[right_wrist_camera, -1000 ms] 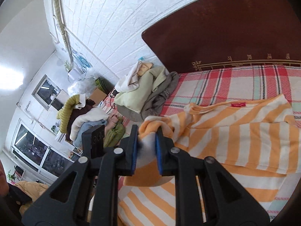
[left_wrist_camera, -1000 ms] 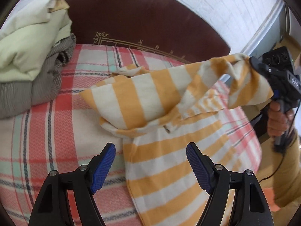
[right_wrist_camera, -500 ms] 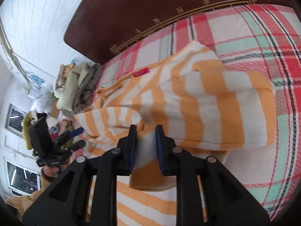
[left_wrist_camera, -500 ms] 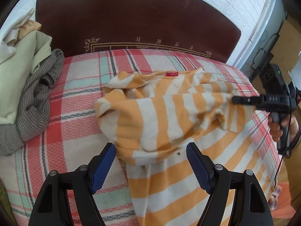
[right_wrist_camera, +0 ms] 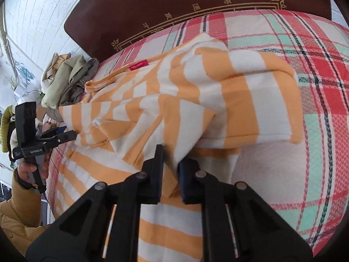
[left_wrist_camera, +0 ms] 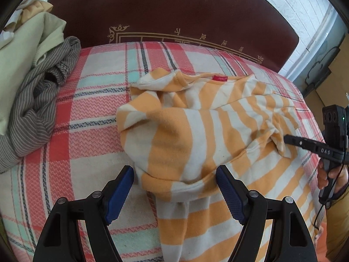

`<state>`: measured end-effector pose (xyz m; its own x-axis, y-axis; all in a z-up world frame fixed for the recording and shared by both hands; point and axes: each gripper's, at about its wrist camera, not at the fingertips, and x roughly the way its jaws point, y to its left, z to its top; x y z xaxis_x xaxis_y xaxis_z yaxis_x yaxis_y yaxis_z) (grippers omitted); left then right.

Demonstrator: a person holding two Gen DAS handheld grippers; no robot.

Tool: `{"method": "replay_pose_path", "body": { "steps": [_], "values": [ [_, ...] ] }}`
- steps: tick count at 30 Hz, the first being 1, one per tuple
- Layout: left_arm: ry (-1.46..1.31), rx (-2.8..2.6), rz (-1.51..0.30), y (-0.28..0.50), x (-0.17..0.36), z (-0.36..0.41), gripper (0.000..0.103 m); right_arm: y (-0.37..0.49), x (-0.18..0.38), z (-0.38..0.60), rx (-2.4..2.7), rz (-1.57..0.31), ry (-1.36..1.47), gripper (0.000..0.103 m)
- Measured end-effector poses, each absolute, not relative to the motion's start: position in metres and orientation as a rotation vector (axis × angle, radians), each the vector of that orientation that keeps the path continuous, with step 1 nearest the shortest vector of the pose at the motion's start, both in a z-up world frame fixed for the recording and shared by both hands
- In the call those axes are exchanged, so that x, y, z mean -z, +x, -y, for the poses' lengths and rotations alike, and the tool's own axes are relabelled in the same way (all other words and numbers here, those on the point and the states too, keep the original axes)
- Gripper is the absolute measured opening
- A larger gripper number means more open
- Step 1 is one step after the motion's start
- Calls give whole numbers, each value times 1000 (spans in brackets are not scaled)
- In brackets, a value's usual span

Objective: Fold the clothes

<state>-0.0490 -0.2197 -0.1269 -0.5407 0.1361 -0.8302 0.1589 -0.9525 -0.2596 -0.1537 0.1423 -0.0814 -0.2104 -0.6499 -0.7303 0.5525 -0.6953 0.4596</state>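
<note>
Shirt (left_wrist_camera: 196, 131), orange and white stripes, lies bunched in the middle of the plaid blanket (left_wrist_camera: 93, 118), its red label up near the dark headboard (left_wrist_camera: 174, 11). The right gripper (right_wrist_camera: 169, 174) is closing its jaws on a fold of it, while the left gripper (left_wrist_camera: 174, 194) hangs wide apart over the near hem, gripping nothing. There's bare blanket to either side, and a clothes pile (left_wrist_camera: 32, 87) crowds the left edge.

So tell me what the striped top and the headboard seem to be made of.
Striped top: soft knit, probably cotton jersey or fleece; matte, slightly fuzzy, folds limply. Headboard: looks like dark lacquered wood or padded leatherette; smooth, glossy highlights, gold printed border. Cannot tell which.
</note>
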Motion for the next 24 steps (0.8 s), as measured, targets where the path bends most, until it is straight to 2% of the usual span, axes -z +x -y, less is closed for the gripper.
{"method": "replay_pose_path", "body": {
  "steps": [7,10,12,13,14,15,17,19,20,21,23,24],
  "values": [
    [1391,2719,-455,-38,103,227,79,-163,64,-174,2056,153,1224,12],
    [1359,2735,-417,-35,95,225,79,-157,63,-175,2059,123,1233,16],
    [1343,2772,-389,-32,90,218,79,-149,63,-171,2030,129,1210,43],
    [1337,2798,-377,-31,88,213,79,-145,64,-168,2022,130,1198,71],
    [1331,2825,-362,-31,86,209,79,-143,66,-164,2017,127,1192,78],
    [1326,2853,-341,-30,85,204,79,-141,69,-158,2023,114,1190,77],
    [1339,2882,-302,-34,85,194,79,-140,74,-147,2023,65,1188,67],
    [1376,2888,-306,-39,90,188,79,-143,82,-138,1998,69,1217,65],
    [1403,2887,-315,-43,95,187,79,-143,83,-136,2015,50,1215,60],
    [1428,2883,-322,-47,99,185,79,-144,84,-134,2035,28,1210,54],
    [1471,2857,-332,-54,109,184,79,-144,82,-135,2066,-3,1201,14],
    [1482,2841,-340,-56,113,184,79,-144,81,-138,2076,-9,1197,13]
  ]
}}
